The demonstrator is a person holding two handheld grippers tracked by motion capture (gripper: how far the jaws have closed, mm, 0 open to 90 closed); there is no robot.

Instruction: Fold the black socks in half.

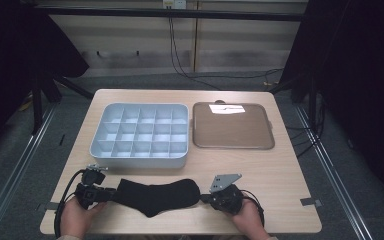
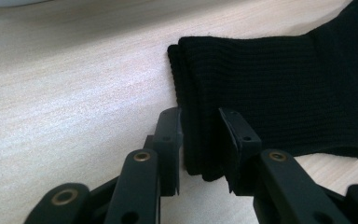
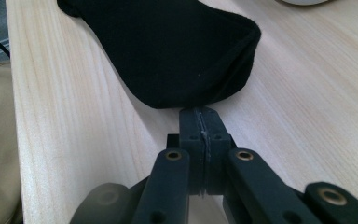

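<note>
Working at the near edge of the pale wooden table (image 1: 280,175), with 2 hands at its front and 1 handheld tool in each. Clamping the left gripper (image 2: 200,116) on the ribbed cuff of the black knitted sock (image 2: 270,84), jaws pressing from both sides on the doubled layers, probably to pin that end in place. Pressing the right gripper (image 3: 200,112) fully closed, its tips touching the rounded toe of the sock; not possible to tell whether a sliver of fabric is being nipped between them or merely nudged. Lying flat and lengthwise between the 2 tools, close to the person's side, heel bulging toward the front edge: seemingly being stretched or straightened from both ends, hence the opposed placement, cuff at the left and toe at the right. Sitting just beyond the sock, apart from it, the light grey plastic organiser box (image 1: 139,161) with its grid of open compartments, likely waiting as a destination. Resting just beside that box, on its right and farther from the grippers, the flat brown rectangular tray (image 1: 232,148), catching a glare of light on its far part.
</note>
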